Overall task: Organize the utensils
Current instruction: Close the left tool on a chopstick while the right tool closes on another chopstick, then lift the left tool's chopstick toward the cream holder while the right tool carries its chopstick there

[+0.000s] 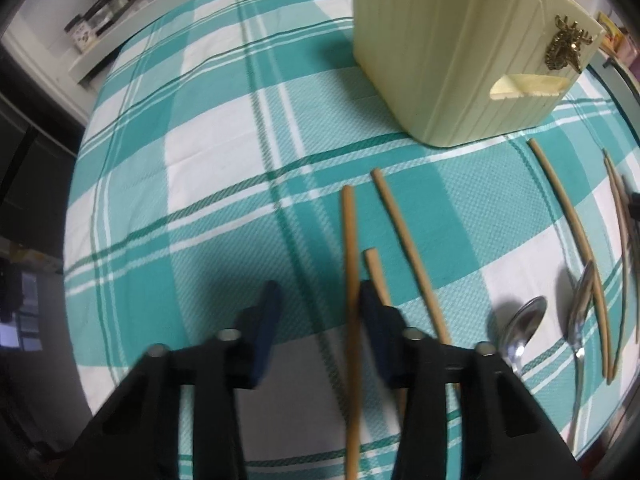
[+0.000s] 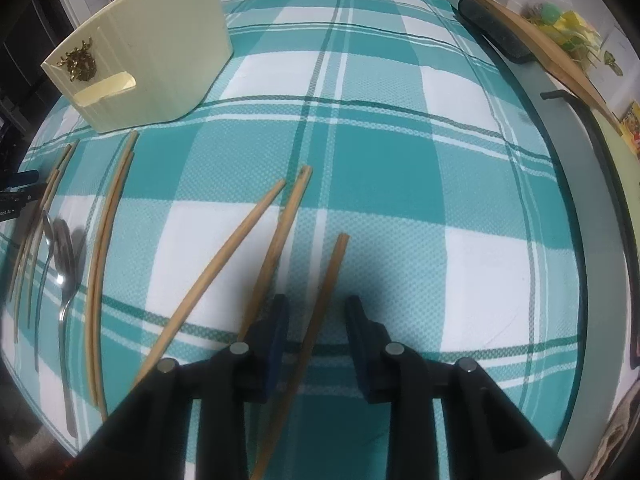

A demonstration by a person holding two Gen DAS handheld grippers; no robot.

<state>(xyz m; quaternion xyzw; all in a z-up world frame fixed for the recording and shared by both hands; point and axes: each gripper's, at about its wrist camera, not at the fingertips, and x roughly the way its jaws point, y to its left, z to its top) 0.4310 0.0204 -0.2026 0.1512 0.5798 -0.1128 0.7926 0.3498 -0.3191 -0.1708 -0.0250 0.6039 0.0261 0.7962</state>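
Several wooden chopsticks lie on a teal and white checked tablecloth (image 1: 208,128). In the left wrist view my left gripper (image 1: 318,300) is open above the cloth, with one chopstick (image 1: 350,280) running between its fingers and a shorter-looking one (image 1: 376,276) beside the right finger. Two metal spoons (image 1: 524,326) lie to the right. A cream utensil holder (image 1: 452,60) stands at the back. In the right wrist view my right gripper (image 2: 318,312) is open, a chopstick (image 2: 320,304) lying between its fingers, two more chopsticks (image 2: 224,264) to the left. The holder (image 2: 152,52) stands back left.
More chopsticks (image 2: 106,248) and spoons (image 2: 60,264) lie at the left in the right wrist view. A dark case (image 2: 496,32) and a wooden board (image 2: 560,60) sit past the table's right edge. Spice jars (image 1: 108,0) stand on a shelf at the back left.
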